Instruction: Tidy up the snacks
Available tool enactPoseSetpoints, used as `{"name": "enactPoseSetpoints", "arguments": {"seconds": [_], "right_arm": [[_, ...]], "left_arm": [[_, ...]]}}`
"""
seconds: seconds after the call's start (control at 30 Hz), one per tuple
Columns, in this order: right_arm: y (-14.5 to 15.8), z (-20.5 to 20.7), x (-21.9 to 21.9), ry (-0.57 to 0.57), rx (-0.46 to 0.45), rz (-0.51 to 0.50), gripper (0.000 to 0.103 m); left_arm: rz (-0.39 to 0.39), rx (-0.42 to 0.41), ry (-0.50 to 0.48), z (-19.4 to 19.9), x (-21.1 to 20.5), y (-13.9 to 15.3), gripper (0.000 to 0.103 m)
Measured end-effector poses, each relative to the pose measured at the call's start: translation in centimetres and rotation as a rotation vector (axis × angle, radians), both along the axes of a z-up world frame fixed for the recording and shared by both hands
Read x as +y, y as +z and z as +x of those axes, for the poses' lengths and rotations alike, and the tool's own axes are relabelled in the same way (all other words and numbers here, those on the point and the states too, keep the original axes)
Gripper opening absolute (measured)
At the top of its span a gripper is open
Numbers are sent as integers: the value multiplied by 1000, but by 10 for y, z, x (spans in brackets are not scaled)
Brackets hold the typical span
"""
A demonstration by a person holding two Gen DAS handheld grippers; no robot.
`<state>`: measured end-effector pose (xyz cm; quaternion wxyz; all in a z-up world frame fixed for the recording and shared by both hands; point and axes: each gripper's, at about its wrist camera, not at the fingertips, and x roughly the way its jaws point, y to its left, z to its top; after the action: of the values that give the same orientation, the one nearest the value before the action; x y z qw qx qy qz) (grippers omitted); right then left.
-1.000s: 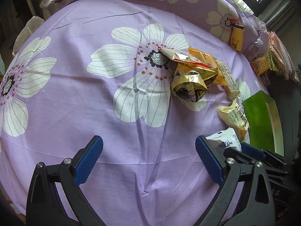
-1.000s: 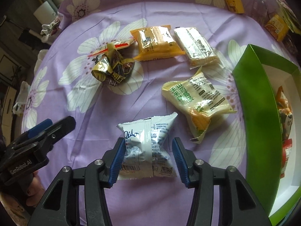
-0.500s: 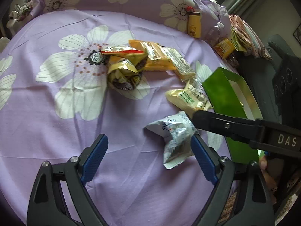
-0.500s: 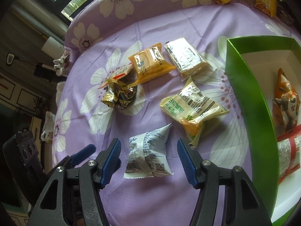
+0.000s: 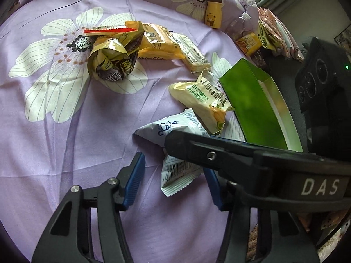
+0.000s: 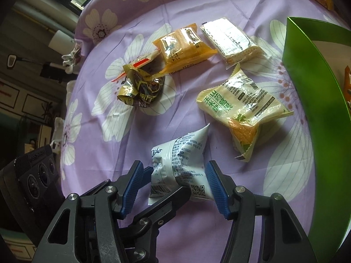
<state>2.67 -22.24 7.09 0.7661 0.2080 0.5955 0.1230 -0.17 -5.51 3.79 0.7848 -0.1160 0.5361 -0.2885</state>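
- Right tongs (image 6: 174, 183): blue pads stand apart, one on each side of the white snack packet (image 6: 179, 166); the right pad touches or nearly touches the film, the left pad shows a gap. No clamp yet.
- Left tongs (image 5: 173, 185): pads apart, straddling the barcode end of the same packet from the other side, crossing under the right unit.
- Packet location: flat on the purple floral bedspread (image 5: 54, 149), just beside the pale yellow-green packet (image 6: 239, 109), near the green box (image 6: 313, 100).
- Recommended procedure: close one pair only, squarely across the packet's middle, with light pressure, since the inflated film probably slips or crumples. Withdraw the other pair to avoid collision, lift clear of the neighbouring packet, then carry to the box.
- Hidden: the right arm covers the packet's centre in the left view; the box interior is cut off, with only an orange item at the frame edge; the crumpled gold wrapper (image 6: 140, 92) cannot be read.
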Motion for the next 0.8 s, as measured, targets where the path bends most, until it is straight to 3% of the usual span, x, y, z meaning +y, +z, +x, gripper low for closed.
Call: {"name": "enactPoseSetpoints", "arguments": {"seconds": [0.17, 0.47, 0.8], "right_arm": [[-8, 1, 2, 7, 29, 14, 62], [-5, -4, 12, 29, 8, -24, 59], [25, -15, 18, 29, -136, -71, 59]], "left_arm": [[-12, 2, -12, -1, 0, 0, 42], [-9, -23, -10, -4, 0, 5, 41], [-6, -162, -9, -14, 4, 31, 41]]}}
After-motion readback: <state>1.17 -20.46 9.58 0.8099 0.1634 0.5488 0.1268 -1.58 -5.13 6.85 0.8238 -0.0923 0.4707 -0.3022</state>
